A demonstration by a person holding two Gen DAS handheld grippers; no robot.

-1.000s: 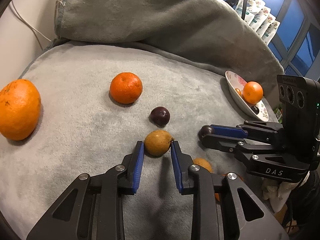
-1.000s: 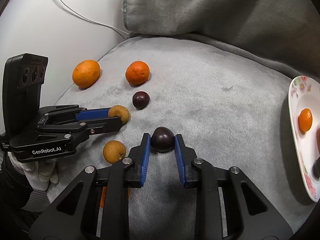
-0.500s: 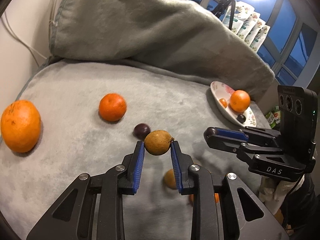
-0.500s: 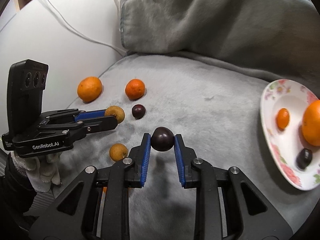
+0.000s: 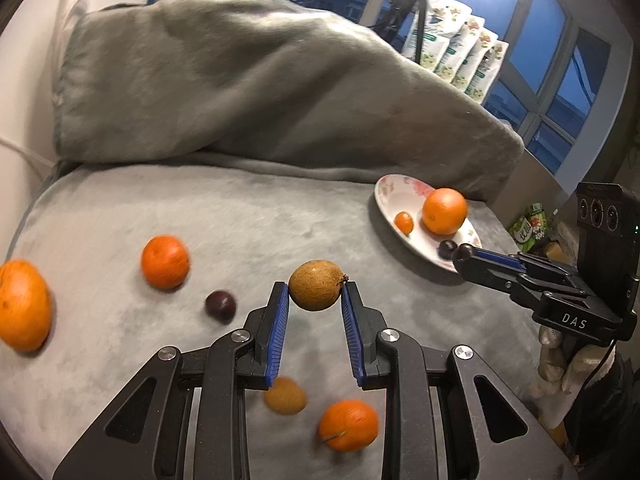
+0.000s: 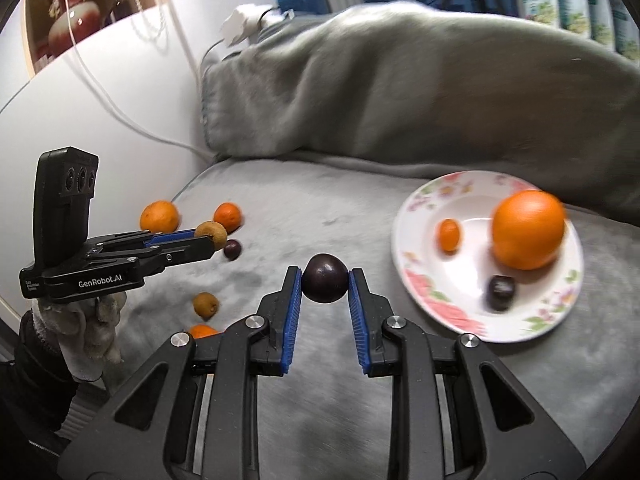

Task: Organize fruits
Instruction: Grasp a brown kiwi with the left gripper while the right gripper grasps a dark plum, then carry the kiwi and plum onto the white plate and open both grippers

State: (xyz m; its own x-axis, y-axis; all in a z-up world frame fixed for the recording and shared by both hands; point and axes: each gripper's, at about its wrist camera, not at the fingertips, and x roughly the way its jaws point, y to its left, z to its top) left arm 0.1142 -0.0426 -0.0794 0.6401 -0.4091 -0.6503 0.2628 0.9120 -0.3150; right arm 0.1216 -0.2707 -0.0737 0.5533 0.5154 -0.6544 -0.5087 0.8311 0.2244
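Observation:
My left gripper (image 5: 315, 300) is shut on a brown round fruit (image 5: 316, 285) and holds it above the grey cushion. My right gripper (image 6: 324, 285) is shut on a dark plum (image 6: 324, 278), raised just left of the floral plate (image 6: 424, 292). The plate holds a large orange (image 6: 528, 230), a small orange fruit (image 6: 449, 234) and a dark plum (image 6: 500, 291). On the cushion lie a plum (image 5: 220, 305), two oranges (image 5: 165, 262) (image 5: 23, 305), a brown fruit (image 5: 285, 396) and a small orange (image 5: 349, 425).
A rumpled grey blanket (image 5: 240, 92) rises behind the cushion. A white wall with cables (image 6: 120, 116) is at the left. Packets (image 5: 460, 56) stand by the window at the back right. The plate sits near the cushion's right edge.
Both grippers have lifted their fruit off the cushion and swung right, toward the plate. The plate now looks larger and closer in both views.

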